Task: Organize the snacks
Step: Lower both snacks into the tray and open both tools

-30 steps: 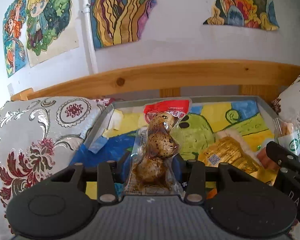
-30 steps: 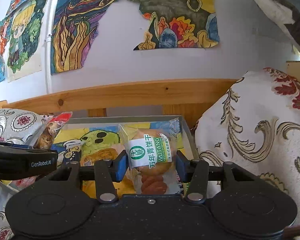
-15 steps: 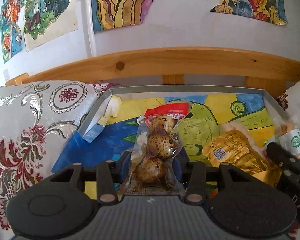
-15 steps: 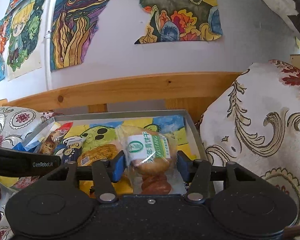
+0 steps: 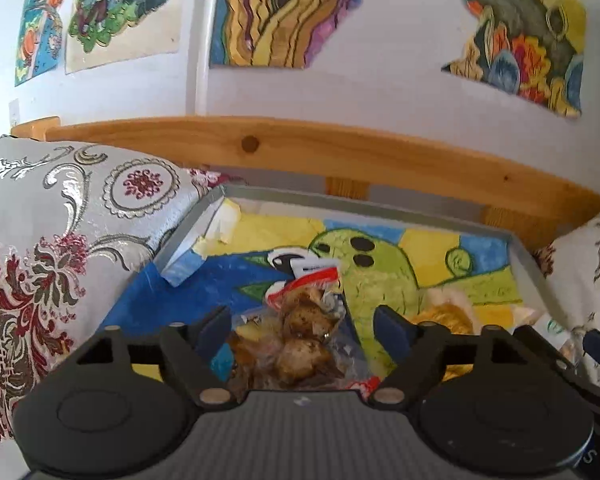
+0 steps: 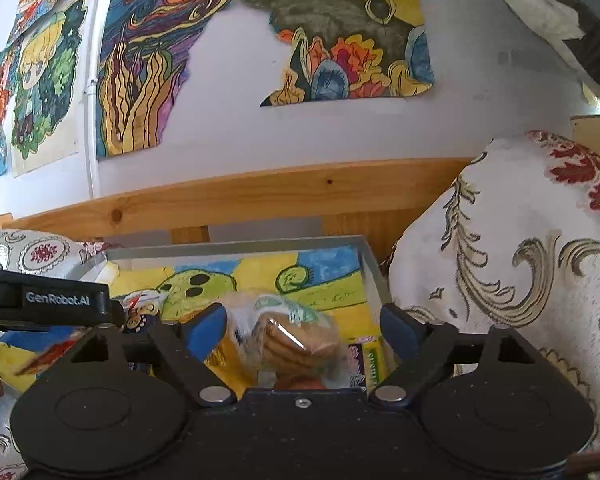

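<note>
A clear packet of speckled brown eggs with a red top (image 5: 300, 332) lies loose in the grey tray (image 5: 340, 200), whose floor is a painted picture. My left gripper (image 5: 302, 320) stands open over the packet, its blue pads apart on both sides. In the right wrist view a clear packet of round biscuits with a green label (image 6: 288, 336) is blurred and tilted between the spread fingers of my right gripper (image 6: 302, 320), which is open. The biscuit packet is over the right end of the tray (image 6: 236, 246).
A yellow snack packet (image 5: 448, 318) lies in the tray beside the eggs. Patterned cushions press on the tray from the left (image 5: 60, 240) and the right (image 6: 520, 260). A wooden rail (image 5: 340, 148) and a wall with paintings stand behind.
Both grippers moved down into the tray and opened. The egg packet and the biscuit packet, held upright before, have dropped loose between the fingers.
</note>
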